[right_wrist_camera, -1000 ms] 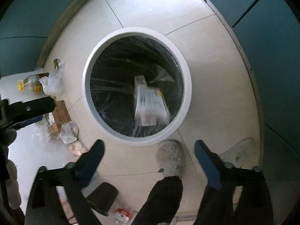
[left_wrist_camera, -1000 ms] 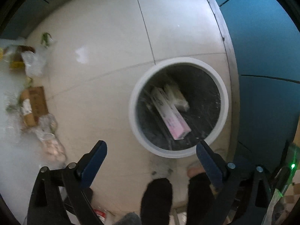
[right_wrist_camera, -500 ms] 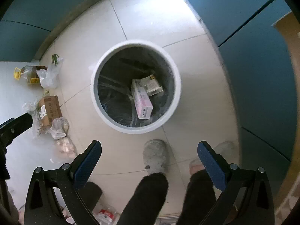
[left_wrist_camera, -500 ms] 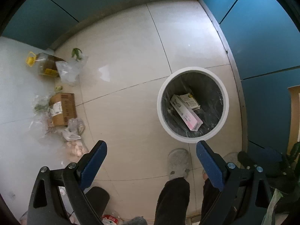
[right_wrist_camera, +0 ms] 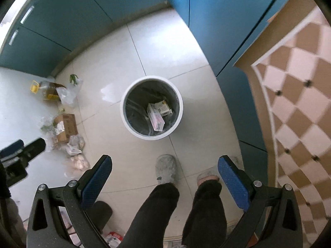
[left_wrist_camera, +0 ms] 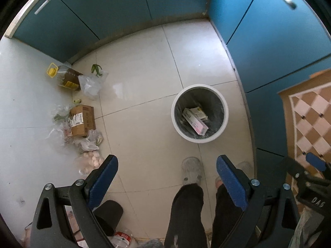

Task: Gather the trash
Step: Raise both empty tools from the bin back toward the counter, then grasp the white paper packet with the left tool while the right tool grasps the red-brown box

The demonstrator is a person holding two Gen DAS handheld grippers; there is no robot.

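Observation:
A white round bin (left_wrist_camera: 225, 111) with a dark liner stands on the tiled floor; it also shows in the right wrist view (right_wrist_camera: 124, 111). Inside lie a pink-and-white box (left_wrist_camera: 195, 122) (right_wrist_camera: 156, 119) and a smaller white box (left_wrist_camera: 199, 112) (right_wrist_camera: 163, 107). My left gripper (left_wrist_camera: 167, 169) is open and empty, high above the floor. My right gripper (right_wrist_camera: 164, 170) is open and empty, also high above the bin. On the floor at left lie a cardboard box (left_wrist_camera: 81, 121) (right_wrist_camera: 66, 127), clear plastic bags (left_wrist_camera: 91, 83) (right_wrist_camera: 67, 95) and an oil bottle (left_wrist_camera: 66, 77) (right_wrist_camera: 46, 90).
Blue cabinets (left_wrist_camera: 269, 41) (right_wrist_camera: 217, 20) line the back and right. A checkered brown panel (left_wrist_camera: 308, 119) (right_wrist_camera: 293, 95) stands at right. The person's legs and grey slippers (left_wrist_camera: 191, 170) (right_wrist_camera: 166, 168) are below the grippers. A bag of pink lumps (left_wrist_camera: 92, 160) lies near the left finger.
Both grippers have risen far from the bin, which now looks much smaller. More floor, cabinets and the checkered panel have come into view. Both grippers stayed open.

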